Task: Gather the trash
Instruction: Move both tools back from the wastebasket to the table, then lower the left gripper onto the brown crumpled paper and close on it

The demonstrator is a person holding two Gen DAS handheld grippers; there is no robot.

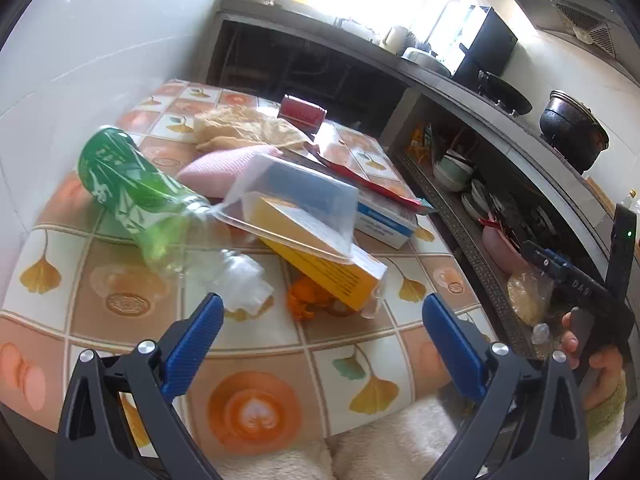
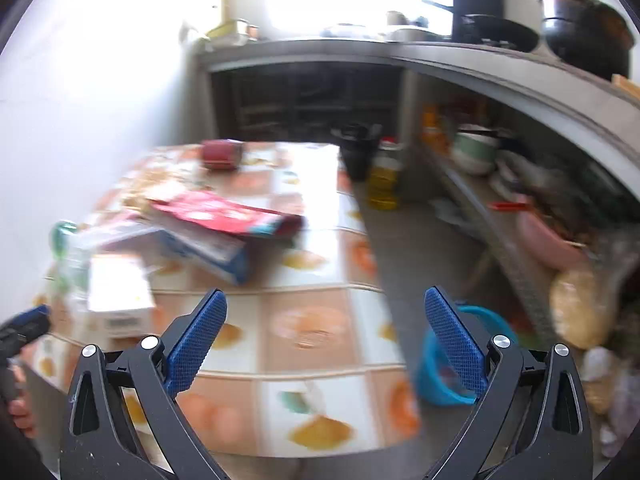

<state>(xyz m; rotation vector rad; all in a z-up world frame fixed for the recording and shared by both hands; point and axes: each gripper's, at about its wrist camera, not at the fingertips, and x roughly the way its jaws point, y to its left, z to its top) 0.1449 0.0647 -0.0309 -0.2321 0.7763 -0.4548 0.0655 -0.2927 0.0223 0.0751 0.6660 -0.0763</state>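
Note:
My left gripper (image 1: 322, 306) is open and empty above the near part of the patterned table (image 1: 256, 360). Just beyond its fingers lie a crumpled clear plastic wrap (image 1: 242, 280), orange peel (image 1: 308, 298), a yellow box (image 1: 324, 256) under a clear plastic lid (image 1: 296, 204), and a green plastic bottle (image 1: 132, 184) on its side. A blue-white box (image 1: 384, 218), a red packet (image 1: 372, 184), a pink cloth (image 1: 224, 172) and a red tin (image 1: 302, 110) lie farther back. My right gripper (image 2: 324, 306) is open and empty over the table's right edge. A blue bin (image 2: 452, 364) stands on the floor beside it.
Shelves with bowls and plates (image 1: 460, 168) run along the right under a counter with a black pot (image 1: 572, 124). A bagged yellowish lump (image 2: 580, 304) sits on the lower shelf. A yellow oil bottle (image 2: 384, 180) and a dark bin (image 2: 358, 152) stand on the floor. A white wall is on the left.

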